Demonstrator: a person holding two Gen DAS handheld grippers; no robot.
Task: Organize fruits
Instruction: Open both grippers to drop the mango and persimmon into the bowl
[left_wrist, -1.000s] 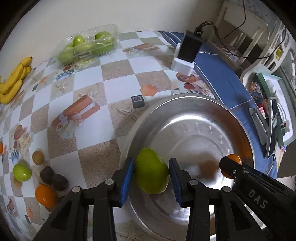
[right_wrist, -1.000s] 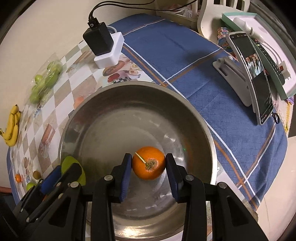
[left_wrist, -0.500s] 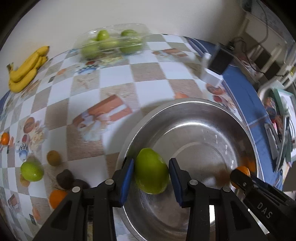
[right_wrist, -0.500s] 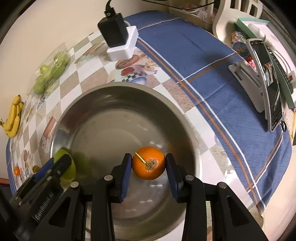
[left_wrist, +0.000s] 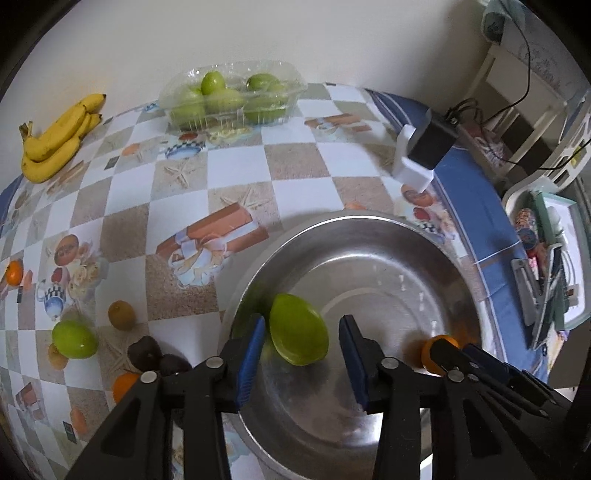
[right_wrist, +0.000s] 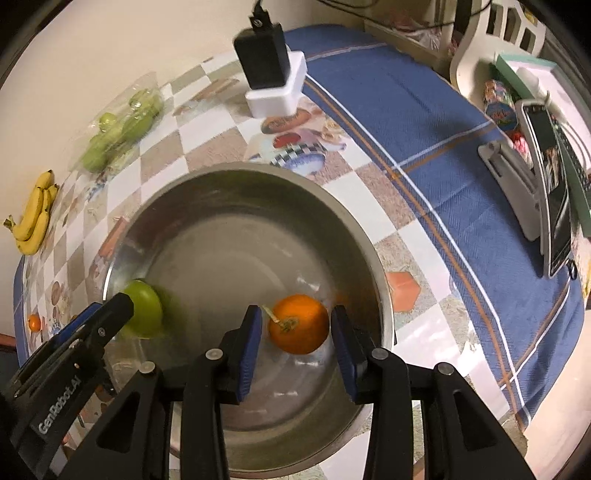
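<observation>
Inside round steel bowl (left_wrist: 369, 229): smooth green fruit (left_wrist: 298, 329) loose between just-opening left gripper (left_wrist: 302, 354) pads, round orange (right_wrist: 298, 324) likewise free between spreading right gripper (right_wrist: 295, 339) pads.

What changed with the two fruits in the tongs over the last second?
Both tongs have just been opening: the left tongs let go of the green fruit, the right tongs let go of the orange. Each fruit now sits loose between the pads inside the steel bowl. The bananas stayed put.
</observation>
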